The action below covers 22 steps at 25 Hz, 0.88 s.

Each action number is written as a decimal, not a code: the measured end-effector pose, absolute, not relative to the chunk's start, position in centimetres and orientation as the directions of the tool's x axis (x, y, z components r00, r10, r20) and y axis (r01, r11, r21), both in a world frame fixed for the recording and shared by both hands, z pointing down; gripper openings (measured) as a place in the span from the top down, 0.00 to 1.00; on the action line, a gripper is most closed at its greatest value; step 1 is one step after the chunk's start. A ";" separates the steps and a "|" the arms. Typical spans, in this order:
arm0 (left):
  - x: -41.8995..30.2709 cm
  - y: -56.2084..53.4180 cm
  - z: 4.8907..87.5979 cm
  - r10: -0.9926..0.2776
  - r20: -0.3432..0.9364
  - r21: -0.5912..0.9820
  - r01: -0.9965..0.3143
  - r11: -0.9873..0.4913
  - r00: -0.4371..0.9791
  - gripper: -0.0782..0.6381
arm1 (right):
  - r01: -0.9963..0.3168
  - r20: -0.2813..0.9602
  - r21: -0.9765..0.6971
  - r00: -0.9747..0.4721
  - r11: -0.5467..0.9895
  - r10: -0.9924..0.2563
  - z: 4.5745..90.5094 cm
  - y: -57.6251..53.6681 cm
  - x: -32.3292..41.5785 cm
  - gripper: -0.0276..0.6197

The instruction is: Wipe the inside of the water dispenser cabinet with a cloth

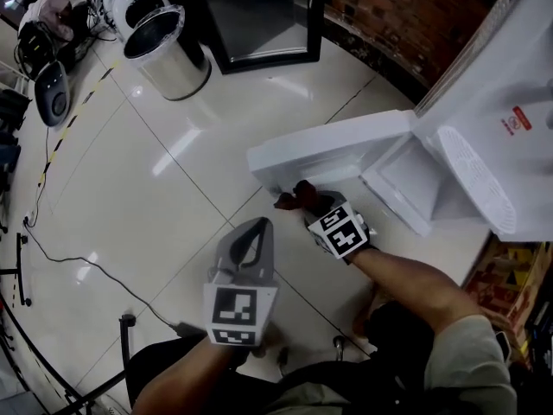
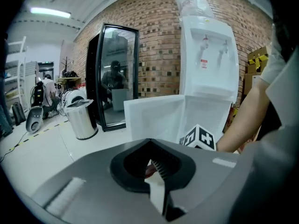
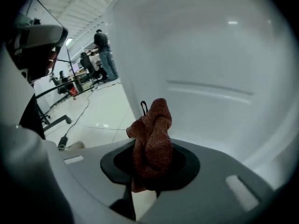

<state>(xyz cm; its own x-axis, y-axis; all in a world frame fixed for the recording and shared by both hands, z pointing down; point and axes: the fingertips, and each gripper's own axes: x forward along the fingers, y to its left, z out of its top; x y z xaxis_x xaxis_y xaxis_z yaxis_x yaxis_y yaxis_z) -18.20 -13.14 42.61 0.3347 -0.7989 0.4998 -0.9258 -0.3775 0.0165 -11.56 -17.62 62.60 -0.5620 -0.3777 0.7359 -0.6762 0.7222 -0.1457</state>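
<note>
The white water dispenser (image 1: 484, 145) stands at the right with its lower cabinet door (image 1: 328, 150) swung open toward me. My right gripper (image 1: 298, 199) is shut on a reddish-brown cloth (image 3: 152, 143), bunched between its jaws; the cloth (image 1: 294, 195) sits at the lower edge of the open door. In the right gripper view the white inner face of the door (image 3: 210, 78) fills the picture just beyond the cloth. My left gripper (image 1: 251, 240) is shut and holds nothing, low over the floor to the left of the right one. The dispenser (image 2: 208, 55) and open door (image 2: 154, 115) show ahead of it.
A shiny metal bin (image 1: 168, 54) stands on the tiled floor at the back left. A black-framed glass-door cabinet (image 1: 259, 15) is behind it, against a brick wall (image 1: 406, 15). A cable (image 1: 95, 266) runs over the floor at the left. Cardboard boxes (image 2: 256, 62) stand right of the dispenser.
</note>
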 end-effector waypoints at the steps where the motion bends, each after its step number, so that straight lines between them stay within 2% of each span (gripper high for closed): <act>1: -18.6 -13.1 42.3 -0.804 0.495 0.016 -0.928 -0.372 0.330 0.89 | -0.641 0.733 -0.161 -0.587 0.751 -0.344 62.9 -16.9 -13.6 0.79; 5: -19.5 -13.3 42.4 -0.806 0.496 0.020 -0.932 -0.361 0.323 0.89 | -0.563 0.740 -0.181 -0.618 0.806 -0.266 64.2 -15.7 -17.8 0.79; 11: -19.6 -14.1 41.9 -0.807 0.494 0.059 -0.939 -0.339 0.323 0.89 | -0.567 0.783 -0.136 -0.563 0.812 -0.263 66.9 -17.6 -18.1 0.78; 22: -17.3 -14.6 42.1 -0.789 0.499 0.059 -0.922 -0.382 0.358 0.89 | -0.784 0.840 -0.039 -0.361 0.619 -0.404 69.3 -23.1 -7.8 0.79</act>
